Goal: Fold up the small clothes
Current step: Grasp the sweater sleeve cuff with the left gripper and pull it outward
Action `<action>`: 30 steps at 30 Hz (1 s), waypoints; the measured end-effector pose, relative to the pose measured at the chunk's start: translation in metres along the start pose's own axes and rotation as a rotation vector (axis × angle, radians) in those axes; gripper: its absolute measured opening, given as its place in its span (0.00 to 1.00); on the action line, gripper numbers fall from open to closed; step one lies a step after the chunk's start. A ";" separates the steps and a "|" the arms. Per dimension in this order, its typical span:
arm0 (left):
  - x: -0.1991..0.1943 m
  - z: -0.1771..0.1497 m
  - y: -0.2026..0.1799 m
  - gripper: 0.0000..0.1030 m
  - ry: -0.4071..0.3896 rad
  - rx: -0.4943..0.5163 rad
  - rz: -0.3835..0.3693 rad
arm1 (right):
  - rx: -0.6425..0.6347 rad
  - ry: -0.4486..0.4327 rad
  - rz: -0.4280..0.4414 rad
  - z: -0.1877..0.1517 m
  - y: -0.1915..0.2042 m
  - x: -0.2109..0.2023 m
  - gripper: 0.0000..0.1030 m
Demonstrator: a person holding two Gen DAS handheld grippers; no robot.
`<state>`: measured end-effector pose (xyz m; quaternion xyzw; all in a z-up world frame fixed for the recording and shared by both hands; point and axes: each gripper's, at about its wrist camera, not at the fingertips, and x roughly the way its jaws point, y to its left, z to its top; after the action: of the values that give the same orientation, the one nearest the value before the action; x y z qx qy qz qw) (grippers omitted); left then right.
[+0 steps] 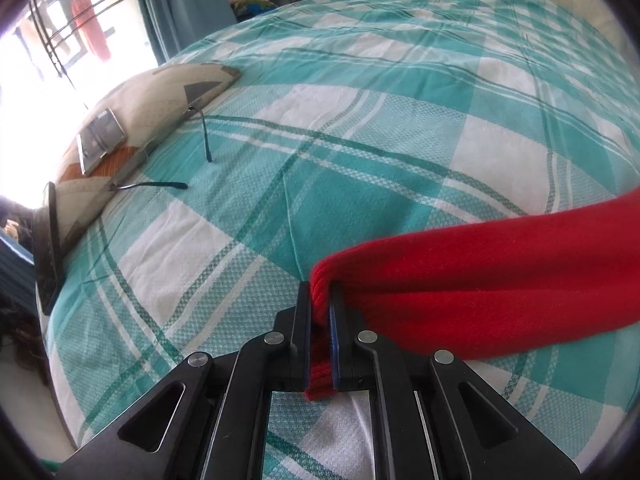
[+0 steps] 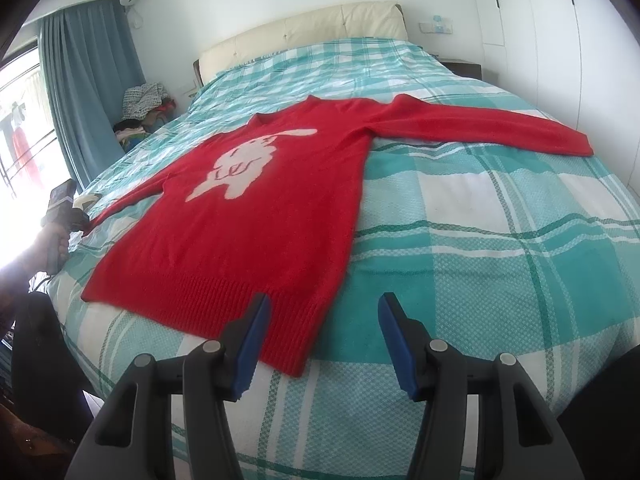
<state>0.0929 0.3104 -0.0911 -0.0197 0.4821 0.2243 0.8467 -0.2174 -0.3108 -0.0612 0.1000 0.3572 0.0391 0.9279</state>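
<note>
A bed (image 2: 500,240) under a teal-and-white checked cover fills both views. On it a red sweater (image 2: 256,216) with a pale figure on the chest lies flat, face up, collar toward the far headboard, one sleeve stretched out to the right. The left gripper (image 1: 320,300) is clamped on the ribbed cuff of the other sleeve (image 1: 480,280) — at the bed's left edge. The right gripper (image 2: 322,308) hangs with jaws apart over the sweater's near hem corner — holding nothing.
</note>
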 end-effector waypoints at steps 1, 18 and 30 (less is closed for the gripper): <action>-0.001 -0.001 -0.001 0.05 -0.005 0.002 -0.002 | 0.005 0.000 -0.001 0.000 -0.001 0.000 0.54; -0.150 -0.049 -0.032 0.80 -0.223 -0.020 -0.330 | 0.021 -0.091 -0.075 0.028 -0.018 -0.008 0.72; -0.188 -0.115 -0.137 0.85 -0.192 0.056 -0.641 | -0.018 -0.219 -0.165 0.081 -0.040 0.031 0.84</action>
<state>-0.0268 0.0906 -0.0227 -0.1256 0.3754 -0.0661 0.9159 -0.1400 -0.3585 -0.0311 0.0656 0.2606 -0.0455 0.9621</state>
